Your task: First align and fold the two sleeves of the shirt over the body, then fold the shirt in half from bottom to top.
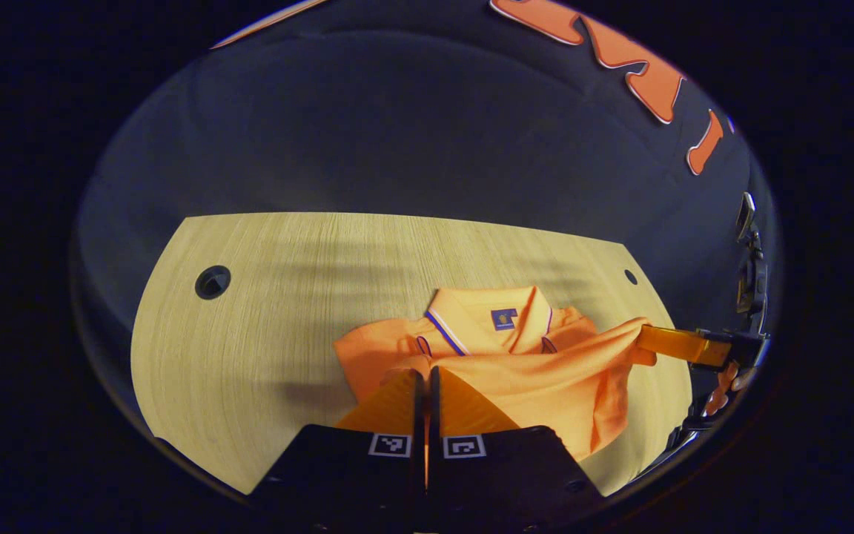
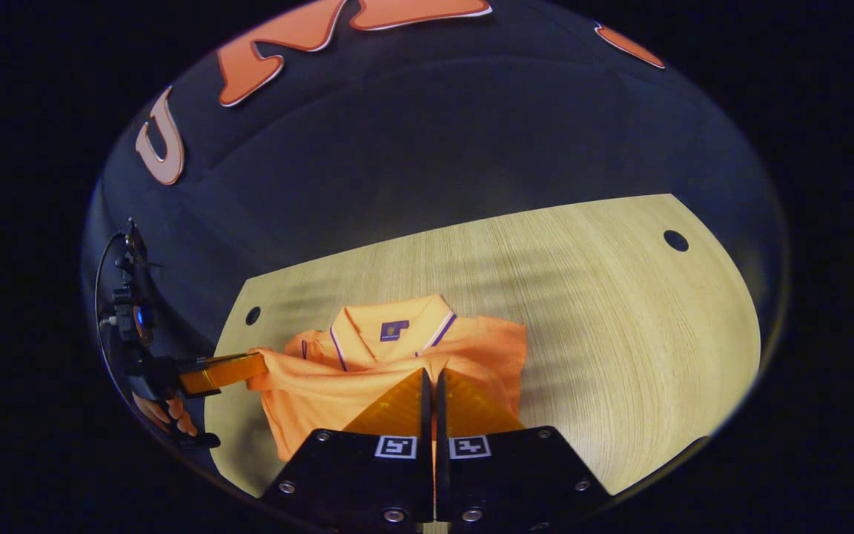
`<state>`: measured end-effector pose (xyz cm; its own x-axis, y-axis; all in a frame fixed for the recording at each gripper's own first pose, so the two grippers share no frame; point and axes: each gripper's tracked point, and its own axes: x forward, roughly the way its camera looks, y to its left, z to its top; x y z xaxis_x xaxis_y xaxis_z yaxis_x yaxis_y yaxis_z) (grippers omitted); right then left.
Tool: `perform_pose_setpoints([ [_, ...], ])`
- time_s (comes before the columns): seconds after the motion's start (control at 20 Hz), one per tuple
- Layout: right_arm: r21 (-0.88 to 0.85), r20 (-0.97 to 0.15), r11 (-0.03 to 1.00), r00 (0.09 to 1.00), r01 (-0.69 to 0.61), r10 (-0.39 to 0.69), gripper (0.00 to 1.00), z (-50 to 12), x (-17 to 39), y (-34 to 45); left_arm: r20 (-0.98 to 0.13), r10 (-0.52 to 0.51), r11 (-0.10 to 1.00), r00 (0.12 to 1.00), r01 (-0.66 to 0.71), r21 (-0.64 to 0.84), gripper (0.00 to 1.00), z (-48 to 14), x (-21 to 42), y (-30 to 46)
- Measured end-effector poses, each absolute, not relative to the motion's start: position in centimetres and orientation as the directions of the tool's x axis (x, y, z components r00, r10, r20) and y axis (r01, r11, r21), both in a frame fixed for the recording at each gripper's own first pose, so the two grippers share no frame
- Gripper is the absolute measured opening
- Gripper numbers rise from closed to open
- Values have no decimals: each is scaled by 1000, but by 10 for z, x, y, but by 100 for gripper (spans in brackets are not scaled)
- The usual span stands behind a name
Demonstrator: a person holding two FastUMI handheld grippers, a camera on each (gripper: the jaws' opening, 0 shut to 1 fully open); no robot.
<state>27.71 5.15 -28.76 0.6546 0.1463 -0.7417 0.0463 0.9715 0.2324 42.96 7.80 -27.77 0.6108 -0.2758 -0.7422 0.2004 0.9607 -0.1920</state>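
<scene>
Both grippers, left (image 1: 425, 374) and right (image 2: 431, 374), held the shirt's (image 1: 545, 371) hem pinched between closed fingers, lifted toward the collar (image 1: 490, 319) by the tabletop's (image 1: 249, 348) far edge, apparently for the final fold.

Wood table (image 1: 264, 334) w/ round holes (image 1: 213, 282)

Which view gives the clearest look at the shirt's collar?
The right gripper view: the collar of the orange shirt lies open and whole above the right gripper. In the left gripper view the collar also shows, but its lower edge meets the raised fabric drawn toward the left gripper.
</scene>
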Motion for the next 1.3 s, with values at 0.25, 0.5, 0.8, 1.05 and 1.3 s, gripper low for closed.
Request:
perform_pose_setpoints([
  [0.25,335,-697,933,701,132,151,80,-276,314,50,-716,-292,956,634,216,-199,70,-266,448,74],
  [0.5,257,-642,962,760,94,98,99,-247,294,37,-653,-221,974,724,194,-115,99,-231,438,87],
  [0.8,171,-534,985,837,-25,114,99,-183,242,42,-555,-149,989,818,126,-79,98,-163,381,94],
  [1.05,113,-417,989,899,-95,134,99,-125,193,38,-454,-113,994,884,97,-60,98,-110,318,91],
  [1.3,24,-275,991,952,-130,132,99,-76,146,39,-327,-91,996,941,83,-39,98,-64,256,82],
])
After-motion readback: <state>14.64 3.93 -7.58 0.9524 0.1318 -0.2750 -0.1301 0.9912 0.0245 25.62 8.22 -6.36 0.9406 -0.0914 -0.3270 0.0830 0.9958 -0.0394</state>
